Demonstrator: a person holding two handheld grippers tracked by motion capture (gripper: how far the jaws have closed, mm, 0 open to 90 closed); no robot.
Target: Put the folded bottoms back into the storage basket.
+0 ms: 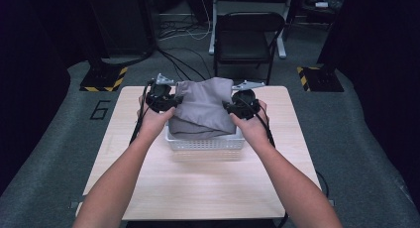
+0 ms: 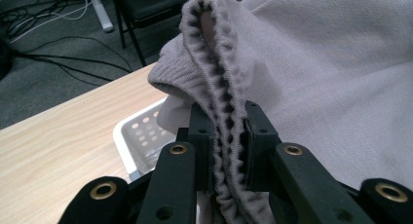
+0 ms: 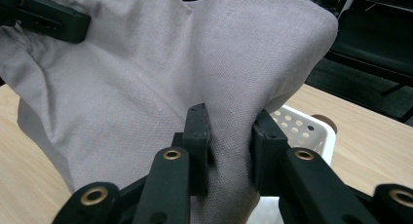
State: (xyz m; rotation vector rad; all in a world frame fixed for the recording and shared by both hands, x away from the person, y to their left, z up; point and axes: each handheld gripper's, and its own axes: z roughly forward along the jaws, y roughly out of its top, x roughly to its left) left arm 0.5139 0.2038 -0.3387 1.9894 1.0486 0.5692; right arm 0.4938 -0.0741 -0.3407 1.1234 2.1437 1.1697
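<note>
Claws (image 1: 171, 103) stretching garment (image 1: 204, 109) crosswise

High cam overhead; gripper cams close, sharing cloth (image 1: 204, 108).

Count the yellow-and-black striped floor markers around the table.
2: one striped marker on the floor beyond the table's far left corner, the other beyond its far right corner. More could be hidden.
</note>
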